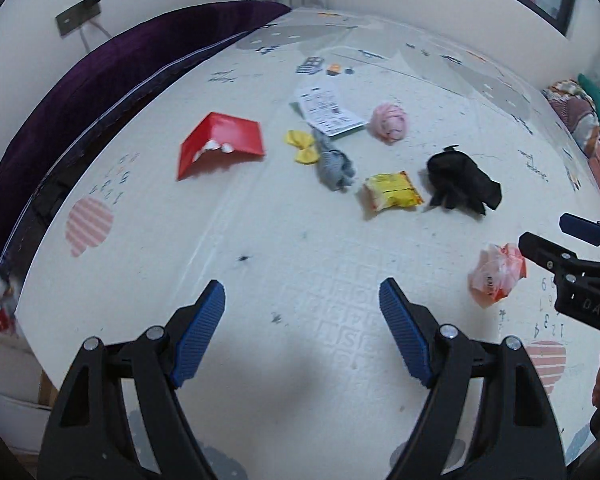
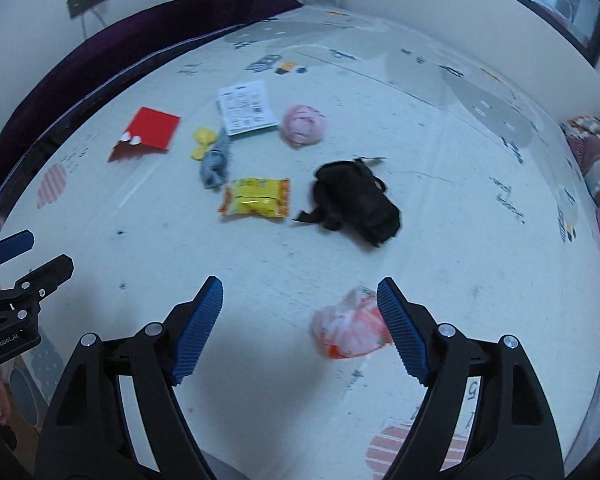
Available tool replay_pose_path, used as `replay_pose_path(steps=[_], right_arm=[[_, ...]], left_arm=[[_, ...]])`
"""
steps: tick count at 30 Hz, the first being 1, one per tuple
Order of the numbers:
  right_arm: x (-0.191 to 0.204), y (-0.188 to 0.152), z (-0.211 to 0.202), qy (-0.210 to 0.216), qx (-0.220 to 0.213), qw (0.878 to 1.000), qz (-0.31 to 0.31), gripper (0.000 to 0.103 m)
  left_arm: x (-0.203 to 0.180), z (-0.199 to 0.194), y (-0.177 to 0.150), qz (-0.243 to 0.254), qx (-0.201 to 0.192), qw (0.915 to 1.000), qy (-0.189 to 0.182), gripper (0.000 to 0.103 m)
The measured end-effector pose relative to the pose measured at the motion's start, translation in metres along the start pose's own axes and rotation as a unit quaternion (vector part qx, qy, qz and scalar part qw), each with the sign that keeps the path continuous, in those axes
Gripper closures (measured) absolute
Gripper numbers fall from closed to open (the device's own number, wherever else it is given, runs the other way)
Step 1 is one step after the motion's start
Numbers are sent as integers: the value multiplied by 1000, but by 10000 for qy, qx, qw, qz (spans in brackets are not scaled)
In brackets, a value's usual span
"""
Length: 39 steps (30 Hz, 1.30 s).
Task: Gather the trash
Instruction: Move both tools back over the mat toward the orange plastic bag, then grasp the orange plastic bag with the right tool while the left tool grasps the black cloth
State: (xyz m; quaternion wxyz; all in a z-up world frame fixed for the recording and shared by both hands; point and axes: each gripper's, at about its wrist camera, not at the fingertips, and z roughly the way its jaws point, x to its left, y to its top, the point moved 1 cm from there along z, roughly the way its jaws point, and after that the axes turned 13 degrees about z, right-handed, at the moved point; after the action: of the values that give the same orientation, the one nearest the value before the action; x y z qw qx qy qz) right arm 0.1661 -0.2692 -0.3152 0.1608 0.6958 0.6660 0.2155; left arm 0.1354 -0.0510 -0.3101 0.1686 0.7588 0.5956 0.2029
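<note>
Both the left gripper [image 1: 302, 330] and right gripper [image 2: 300, 328] gape wide and empty, the crumpled orange wrapper [image 2: 350, 330] just inside the right's fingers, yellow packet [image 2: 256, 197] and black cloth [image 2: 358, 200] beyond on the printed play mat [image 2: 440, 260].

Left gripper [image 1: 302, 332] has its jaws spread wide, blue pads [image 1: 199, 334] facing each other, nothing between them. Right gripper [image 2: 300, 330] is likewise wide apart, tilted downward, pads [image 2: 402, 328] bare. Each gripper shows at the edge of the other's view, side by side.
</note>
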Motion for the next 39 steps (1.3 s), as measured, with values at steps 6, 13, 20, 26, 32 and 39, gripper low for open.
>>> replay_pose_path(steps=[6, 13, 20, 26, 32, 39], right_arm=[[-46, -17, 31, -390, 176, 9959, 801, 24], [-61, -34, 76, -689, 335, 9858, 1494, 23], [-68, -38, 89, -624, 289, 9807, 1831, 21], [-67, -31, 97, -310, 387, 9819, 1830, 49], [-69, -20, 94, -263, 364, 9848, 1676, 69], [-97, 6, 83, -437, 119, 9842, 1711, 72]], left_arm=[[-42, 32, 23, 520, 61, 9982, -291, 24], [-69, 70, 28, 1079, 207, 9920, -625, 24], [-87, 93, 33, 1429, 252, 9859, -834, 24], [-100, 102, 40, 1559, 271, 9828, -947, 24], [-111, 105, 53, 1633, 212, 9811, -1019, 23], [-128, 111, 87, 1650, -42, 9799, -1123, 24]])
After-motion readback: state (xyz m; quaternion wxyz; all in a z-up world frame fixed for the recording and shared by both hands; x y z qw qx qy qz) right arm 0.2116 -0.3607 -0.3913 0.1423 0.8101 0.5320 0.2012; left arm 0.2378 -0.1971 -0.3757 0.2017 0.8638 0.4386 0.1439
